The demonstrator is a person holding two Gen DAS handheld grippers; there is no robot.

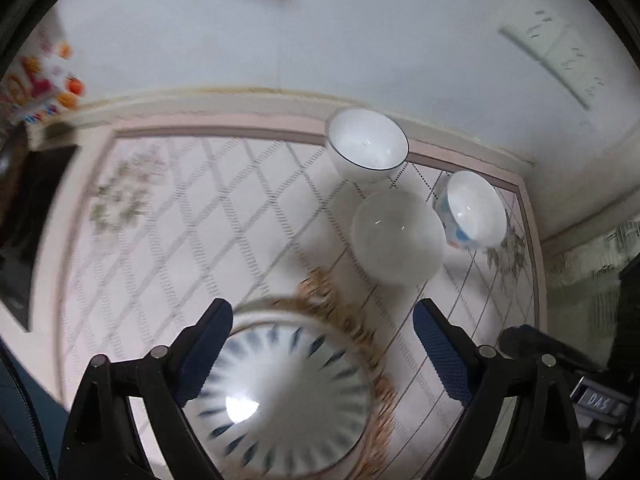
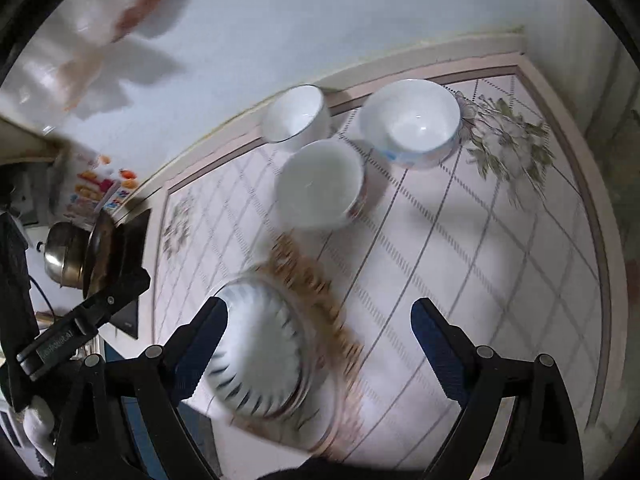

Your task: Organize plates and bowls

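A blue-striped plate (image 1: 288, 400) lies on a gold-rimmed plate (image 1: 360, 328) near the table's front; the pair also shows in the right wrist view (image 2: 260, 348). Beyond stand three bowls: a dark-rimmed white bowl (image 1: 366, 142), a plain white bowl (image 1: 400, 232) and a bowl with coloured spots (image 1: 474, 210). The right wrist view shows them too: dark-rimmed (image 2: 296, 114), plain (image 2: 320, 184), spotted (image 2: 410, 122). My left gripper (image 1: 322, 320) is open above the stacked plates, holding nothing. My right gripper (image 2: 318, 318) is open just right of the stack, holding nothing.
The table has a checked, flowered cloth (image 1: 180, 220) and stands against a white wall (image 1: 280, 40). A black stove with a metal pot (image 2: 66, 256) and a pan (image 2: 100, 252) stands left of the table. My left gripper's body (image 2: 80, 328) shows at the left.
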